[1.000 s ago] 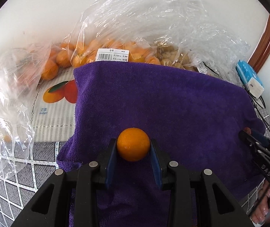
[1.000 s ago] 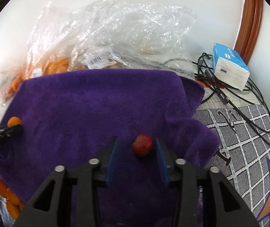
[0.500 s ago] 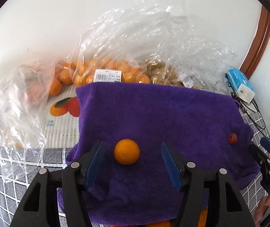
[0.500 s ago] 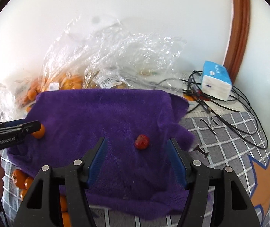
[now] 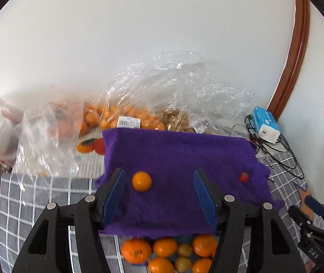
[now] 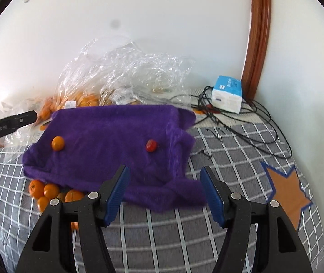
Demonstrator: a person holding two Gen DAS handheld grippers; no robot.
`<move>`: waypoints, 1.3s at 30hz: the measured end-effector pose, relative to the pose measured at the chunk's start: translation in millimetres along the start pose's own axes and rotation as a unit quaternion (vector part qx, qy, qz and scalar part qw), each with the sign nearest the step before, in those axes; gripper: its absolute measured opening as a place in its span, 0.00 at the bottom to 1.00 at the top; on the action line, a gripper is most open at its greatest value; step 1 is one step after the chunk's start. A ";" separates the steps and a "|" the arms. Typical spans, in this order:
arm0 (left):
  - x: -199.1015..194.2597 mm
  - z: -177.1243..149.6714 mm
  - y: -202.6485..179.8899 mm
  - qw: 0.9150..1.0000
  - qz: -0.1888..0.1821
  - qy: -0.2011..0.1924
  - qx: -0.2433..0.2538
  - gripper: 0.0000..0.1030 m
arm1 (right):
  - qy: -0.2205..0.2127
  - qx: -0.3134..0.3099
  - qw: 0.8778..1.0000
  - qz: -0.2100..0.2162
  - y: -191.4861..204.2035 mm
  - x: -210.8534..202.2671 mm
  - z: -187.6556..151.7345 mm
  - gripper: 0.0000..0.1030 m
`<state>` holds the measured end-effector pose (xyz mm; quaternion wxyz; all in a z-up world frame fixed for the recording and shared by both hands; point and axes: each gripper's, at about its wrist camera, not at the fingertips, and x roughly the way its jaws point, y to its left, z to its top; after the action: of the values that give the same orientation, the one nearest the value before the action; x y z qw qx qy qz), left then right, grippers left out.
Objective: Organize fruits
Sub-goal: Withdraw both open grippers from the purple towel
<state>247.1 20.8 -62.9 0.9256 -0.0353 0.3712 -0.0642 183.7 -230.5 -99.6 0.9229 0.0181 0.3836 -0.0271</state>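
Purple towel [image 5: 180, 166] carries an orange [image 5: 141, 181] mid-left and a red fruit [image 5: 243, 177] at right. Both the left gripper [image 5: 159, 195] and the right gripper [image 6: 165, 192] stand spread and empty.

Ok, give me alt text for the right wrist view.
The open right gripper hangs over a purple towel on a checked cloth, with an orange and a red fruit lying apart on the towel.
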 end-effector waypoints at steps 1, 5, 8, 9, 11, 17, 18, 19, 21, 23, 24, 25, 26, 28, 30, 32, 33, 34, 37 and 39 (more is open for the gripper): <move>-4.6 -5.5 0.8 1.000 0.004 0.000 0.000 0.59 | 0.001 0.000 1.000 0.004 -0.4 -2.6 -4.0 0.62; -18.7 -32.9 10.3 0.999 0.038 0.018 0.008 0.64 | 0.008 0.002 1.000 0.016 0.3 -11.3 -21.7 0.62; -25.1 -59.3 26.4 0.998 0.060 0.028 -0.009 0.70 | 0.013 0.001 1.000 0.020 -0.5 -15.1 -36.0 0.62; -26.2 -67.4 32.3 0.997 0.066 0.032 -0.016 0.70 | 0.015 0.001 1.000 0.021 -0.7 -16.1 -40.2 0.62; -27.3 -86.8 45.4 0.995 0.078 0.043 -0.033 0.70 | 0.014 -0.002 1.000 0.027 -0.4 -17.9 -50.0 0.62; -29.2 -131.5 61.5 0.992 0.105 0.057 -0.043 0.70 | 0.019 -0.020 0.997 0.068 13.9 -12.4 -76.5 0.48; -29.7 -136.0 61.0 0.992 0.108 0.055 -0.038 0.70 | 0.020 -0.023 0.997 0.075 17.4 -10.6 -78.2 0.48; -29.9 -142.4 61.6 0.992 0.113 0.053 -0.035 0.70 | 0.022 -0.027 0.996 0.086 22.2 -7.7 -80.7 0.48; -30.4 -149.1 62.2 0.991 0.118 0.051 -0.034 0.70 | 0.027 -0.035 0.993 0.106 32.1 -1.3 -83.7 0.48; -29.2 -155.3 65.3 0.991 0.115 0.053 -0.039 0.70 | 0.027 -0.039 0.991 0.125 42.3 6.6 -85.2 0.48; -28.3 -156.5 66.8 0.991 0.116 0.054 -0.041 0.70 | 0.028 -0.039 0.990 0.135 46.5 10.8 -85.8 0.48; -27.7 -159.3 69.0 0.991 0.115 0.057 -0.044 0.70 | 0.033 -0.038 0.988 0.144 50.8 16.7 -86.0 0.48; -26.9 -162.4 71.5 0.991 0.111 0.060 -0.050 0.70 | 0.037 -0.037 0.987 0.149 54.0 21.1 -85.9 0.48; -24.2 -167.6 77.3 0.991 0.101 0.066 -0.066 0.70 | 0.042 -0.044 0.986 0.157 60.7 29.3 -86.3 0.48; -23.3 -171.5 79.3 0.990 0.102 0.064 -0.077 0.70 | 0.048 -0.054 0.985 0.156 65.1 34.0 -86.5 0.48; -24.4 -173.0 78.1 0.990 0.101 0.063 -0.080 0.70 | 0.052 -0.057 0.983 0.166 67.2 37.0 -86.3 0.48; -24.7 -173.7 77.2 0.990 0.100 0.063 -0.080 0.70 | 0.052 -0.056 0.982 0.170 67.4 37.6 -85.9 0.48; -24.7 -174.4 75.1 0.990 0.101 0.061 -0.077 0.70 | 0.052 -0.056 0.982 0.174 68.2 38.4 -85.0 0.48; -24.7 -178.6 70.2 0.990 0.111 0.059 -0.061 0.70 | 0.057 -0.067 0.980 0.180 73.1 45.0 -84.6 0.48; -25.1 -178.7 69.8 0.990 0.111 0.059 -0.061 0.70 | 0.056 -0.070 0.980 0.179 74.6 48.0 -84.6 0.46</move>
<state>112.0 90.4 -182.6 0.8994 -0.0467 0.4305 0.0595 162.4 -153.2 -192.3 0.8891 0.0229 0.4258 0.1665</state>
